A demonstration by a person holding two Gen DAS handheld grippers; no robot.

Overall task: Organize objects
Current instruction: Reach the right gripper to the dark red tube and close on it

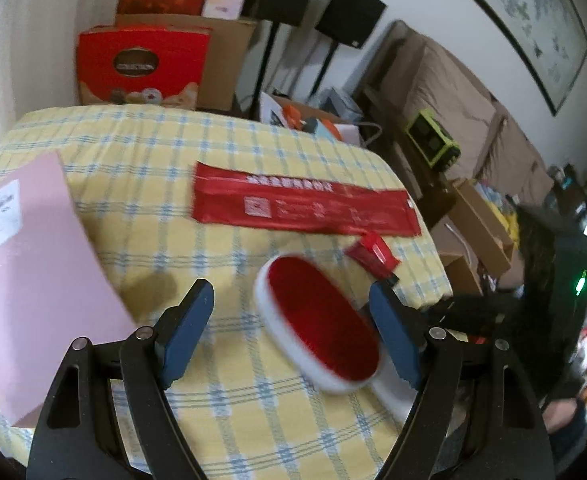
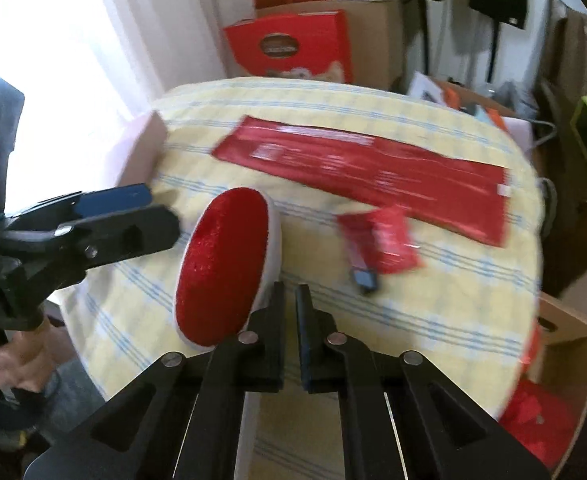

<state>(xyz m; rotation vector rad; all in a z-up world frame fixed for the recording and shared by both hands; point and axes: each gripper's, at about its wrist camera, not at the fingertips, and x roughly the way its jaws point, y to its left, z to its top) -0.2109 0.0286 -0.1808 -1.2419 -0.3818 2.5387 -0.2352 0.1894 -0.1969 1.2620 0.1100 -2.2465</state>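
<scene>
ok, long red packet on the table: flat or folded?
Flat. The long red packet lies spread full length on the checked tablecloth, printed side up, with no fold showing in either wrist view.

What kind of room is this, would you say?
Probably a lived-in home room used for storage: a table under a yellow plaid cloth, stacked gift boxes, a draped sofa and a framed wall painting.

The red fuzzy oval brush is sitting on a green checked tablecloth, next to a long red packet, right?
Not quite. The tablecloth is yellow with blue checks, not green; the left wrist view shows it. The red fuzzy oval brush does sit on it, near the long red packet.
</scene>
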